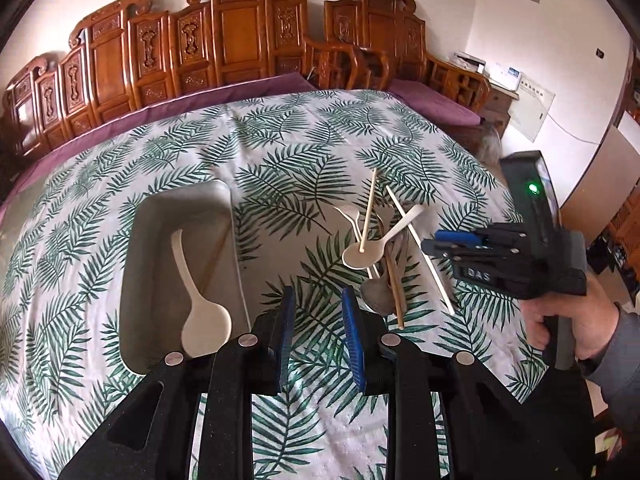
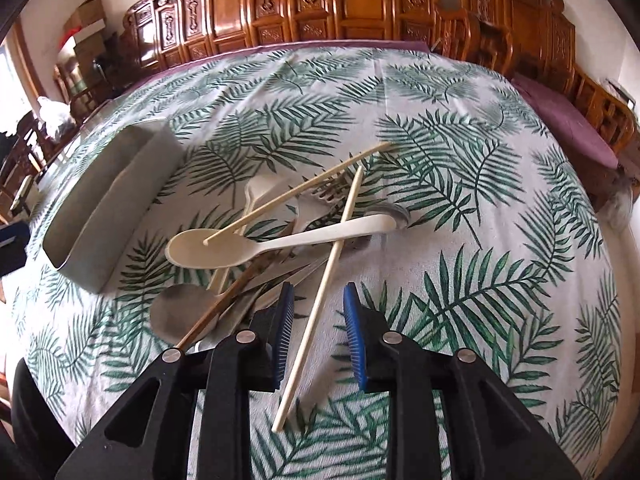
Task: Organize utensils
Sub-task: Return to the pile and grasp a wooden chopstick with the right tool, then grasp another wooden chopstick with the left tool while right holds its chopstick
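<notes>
The leaf-print tablecloth (image 2: 460, 184) carries a grey tray (image 1: 176, 248) at nine o'clock of the utensil pile (image 2: 280, 240). The right gripper (image 2: 318, 336) tilts down, jaws narrowly apart around a chopstick (image 2: 316, 320), seemingly untouched. The left gripper (image 1: 318, 336) hovers, empty and narrow.

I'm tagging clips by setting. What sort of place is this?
Probably a home living or dining room: carved wooden bench seating with purple cushions, and a table under a palm-leaf tablecloth holding loose spoons and chopsticks.

Black grippers, ribbed blue fingers (image 1: 286, 332), grey sleeve (image 1: 624, 356).
</notes>
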### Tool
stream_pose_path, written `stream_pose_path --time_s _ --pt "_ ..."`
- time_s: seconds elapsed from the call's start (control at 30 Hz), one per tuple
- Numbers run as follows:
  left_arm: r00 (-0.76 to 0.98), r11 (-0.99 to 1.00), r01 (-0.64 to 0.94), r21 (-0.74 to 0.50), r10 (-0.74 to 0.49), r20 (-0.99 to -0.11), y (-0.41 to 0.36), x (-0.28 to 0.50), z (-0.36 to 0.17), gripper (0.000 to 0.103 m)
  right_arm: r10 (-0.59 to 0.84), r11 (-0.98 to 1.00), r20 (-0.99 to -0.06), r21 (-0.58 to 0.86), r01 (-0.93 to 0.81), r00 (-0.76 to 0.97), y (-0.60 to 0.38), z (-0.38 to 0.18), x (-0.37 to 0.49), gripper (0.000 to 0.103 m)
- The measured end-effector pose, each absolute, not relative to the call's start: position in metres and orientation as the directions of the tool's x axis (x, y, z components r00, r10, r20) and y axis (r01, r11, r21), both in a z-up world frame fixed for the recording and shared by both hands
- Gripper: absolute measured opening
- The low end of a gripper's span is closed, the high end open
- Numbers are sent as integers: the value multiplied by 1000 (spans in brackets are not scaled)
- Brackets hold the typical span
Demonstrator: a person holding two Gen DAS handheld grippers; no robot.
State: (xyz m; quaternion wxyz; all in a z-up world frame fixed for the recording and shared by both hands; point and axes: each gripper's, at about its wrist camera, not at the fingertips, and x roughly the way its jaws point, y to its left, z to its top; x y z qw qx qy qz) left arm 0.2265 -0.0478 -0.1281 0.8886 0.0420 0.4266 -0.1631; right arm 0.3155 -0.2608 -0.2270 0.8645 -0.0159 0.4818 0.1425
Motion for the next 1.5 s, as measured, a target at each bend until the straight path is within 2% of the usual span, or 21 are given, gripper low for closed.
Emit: stream_pose_path --time_s 0.07,0.37,0.43,0.97,1.5 --pt "580 943 326 -65 -254 -774 -49 228 -130 22 236 959 -842 122 -254 485 -263 -231 320 23" --pt "563 941 331 -69 -256 -786 -63 229 -138 22 210 963 -859 100 -249 467 -256 -243 332 17" --pt "560 941 331 -71 -257 -787 -66 229 -140 22 195 967 -862 89 -240 469 -258 -243 333 6" --pt "524 918 388 -77 -289 -802 -112 287 -157 22 68 993 -838 3 -119 541 -315 -229 323 6" --pt "433 890 455 -24 -244 -868 -164 364 -197 22 134 989 -819 77 -124 558 -336 -217 322 6"
